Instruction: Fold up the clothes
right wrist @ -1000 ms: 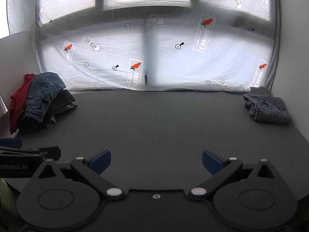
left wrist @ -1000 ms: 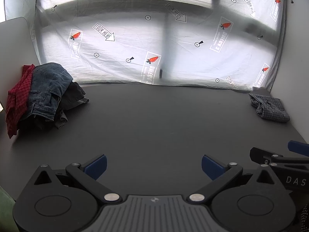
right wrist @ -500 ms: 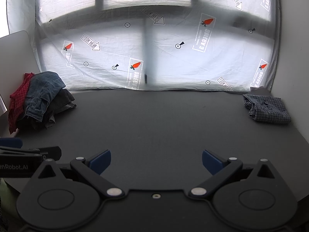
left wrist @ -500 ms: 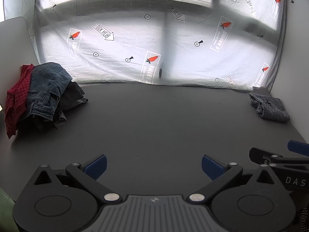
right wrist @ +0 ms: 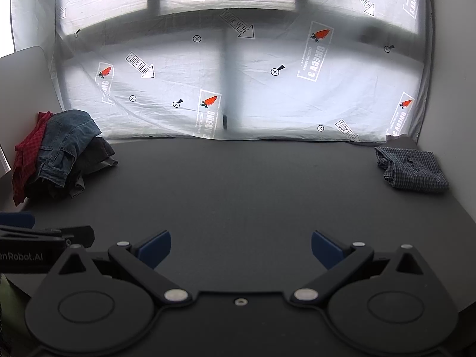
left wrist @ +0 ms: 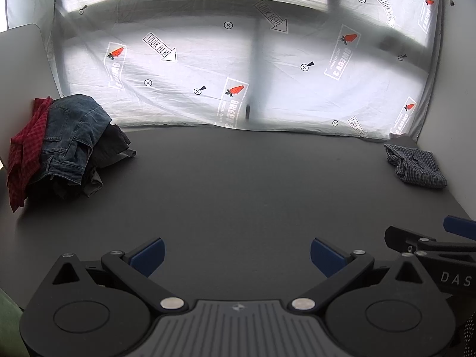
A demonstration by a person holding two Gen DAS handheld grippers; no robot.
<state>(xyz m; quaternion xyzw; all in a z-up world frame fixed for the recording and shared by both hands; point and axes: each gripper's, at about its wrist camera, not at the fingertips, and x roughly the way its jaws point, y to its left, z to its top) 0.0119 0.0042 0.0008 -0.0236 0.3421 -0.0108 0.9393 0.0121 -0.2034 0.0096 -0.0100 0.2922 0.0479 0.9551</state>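
A pile of unfolded clothes (left wrist: 64,145) lies at the far left of the dark table (left wrist: 238,184): blue jeans on top, a red checked garment on its left side, dark grey pieces underneath. The same pile (right wrist: 59,154) shows in the right wrist view. A folded blue-checked shirt (left wrist: 415,165) (right wrist: 412,168) rests at the far right corner. My left gripper (left wrist: 236,253) hovers open over the near edge, holding nothing. My right gripper (right wrist: 241,248) is open and empty beside it, also low at the near edge.
A white printed sheet (left wrist: 238,68) hangs behind the table. A pale wall panel (left wrist: 20,68) stands behind the pile. The right gripper's body (left wrist: 431,250) juts in at the left view's right edge; the left gripper's body (right wrist: 44,238) shows at the right view's left edge.
Both views have shifted only slightly, with the pile sitting a little further left. Both grippers stay open and empty.
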